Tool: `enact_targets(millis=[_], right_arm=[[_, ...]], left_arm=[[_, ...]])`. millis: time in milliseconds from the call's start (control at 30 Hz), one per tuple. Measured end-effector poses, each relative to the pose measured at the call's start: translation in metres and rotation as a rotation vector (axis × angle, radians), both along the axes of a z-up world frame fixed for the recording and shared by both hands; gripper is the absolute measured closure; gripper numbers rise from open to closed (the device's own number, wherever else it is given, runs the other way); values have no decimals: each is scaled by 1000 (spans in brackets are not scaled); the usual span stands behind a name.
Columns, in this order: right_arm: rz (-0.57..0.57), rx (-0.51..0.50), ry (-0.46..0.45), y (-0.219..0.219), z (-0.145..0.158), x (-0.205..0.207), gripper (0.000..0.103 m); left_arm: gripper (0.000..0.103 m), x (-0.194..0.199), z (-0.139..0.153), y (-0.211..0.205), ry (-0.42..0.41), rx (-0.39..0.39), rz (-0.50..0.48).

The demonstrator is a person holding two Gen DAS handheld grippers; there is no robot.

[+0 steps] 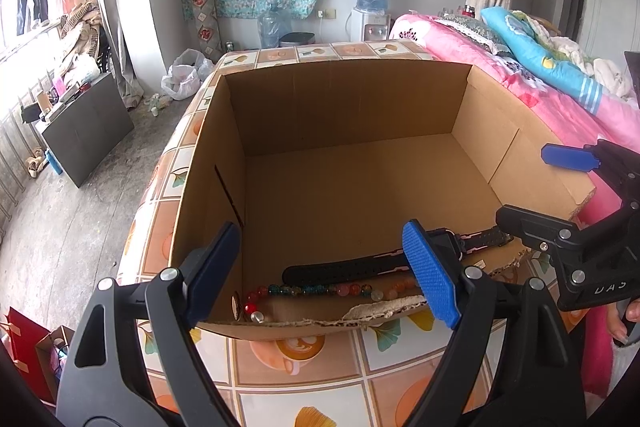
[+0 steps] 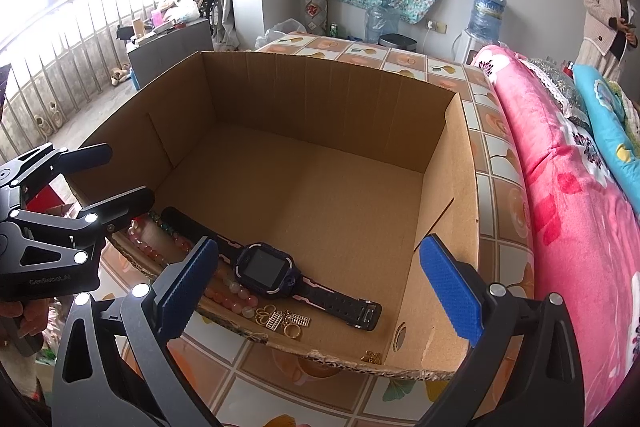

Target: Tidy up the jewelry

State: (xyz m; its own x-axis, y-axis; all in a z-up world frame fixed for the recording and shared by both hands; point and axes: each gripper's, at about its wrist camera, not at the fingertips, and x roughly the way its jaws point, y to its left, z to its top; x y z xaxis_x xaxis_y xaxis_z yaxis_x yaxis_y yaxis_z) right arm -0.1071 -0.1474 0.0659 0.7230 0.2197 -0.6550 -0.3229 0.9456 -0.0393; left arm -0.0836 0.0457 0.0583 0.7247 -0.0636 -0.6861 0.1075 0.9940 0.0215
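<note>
Gold charms [image 2: 285,321] by the watch [image 2: 267,267] show only rightward.

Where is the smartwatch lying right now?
The smartwatch lies flat on the cardboard box floor along its torn near wall, between the bead bracelet and the gold trinkets.

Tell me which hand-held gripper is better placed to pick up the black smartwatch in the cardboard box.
Probably the right hand-held gripper: its open jaws frame the black smartwatch, with the screen in plain view. The left hand-held gripper faces only the strap end.
</note>
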Motion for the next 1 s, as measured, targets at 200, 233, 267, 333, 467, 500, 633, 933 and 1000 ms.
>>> enact_targets(millis=[200, 233, 267, 333, 467, 500, 633, 933, 1000], right_arm=[[-3, 1, -2, 0, 0, 0, 5], [-3, 1, -4, 0, 0, -1, 5], [-3, 2, -5, 0, 0, -1, 5], [-5, 2, -7, -1, 0, -1, 5], [-5, 3, -9, -1, 0, -1, 5], [-6, 3, -8, -1, 0, -1, 5], [-7, 0, 7, 0, 1, 1, 5], [-4, -5, 21, 0, 1, 3, 5], [-4, -6, 25, 1, 1, 4, 5]], left_arm=[[23, 0, 0, 1, 0, 0, -1], [23, 0, 0, 1, 0, 0, -1], [23, 0, 0, 0, 0, 0, -1], [23, 0, 0, 1, -1, 0, -1], [23, 0, 1, 0, -1, 0, -1], [23, 0, 0, 0, -1, 0, -1], [23, 0, 0, 0, 0, 0, -1], [23, 0, 0, 0, 0, -1, -1], [23, 0, 1, 0, -1, -1, -2]])
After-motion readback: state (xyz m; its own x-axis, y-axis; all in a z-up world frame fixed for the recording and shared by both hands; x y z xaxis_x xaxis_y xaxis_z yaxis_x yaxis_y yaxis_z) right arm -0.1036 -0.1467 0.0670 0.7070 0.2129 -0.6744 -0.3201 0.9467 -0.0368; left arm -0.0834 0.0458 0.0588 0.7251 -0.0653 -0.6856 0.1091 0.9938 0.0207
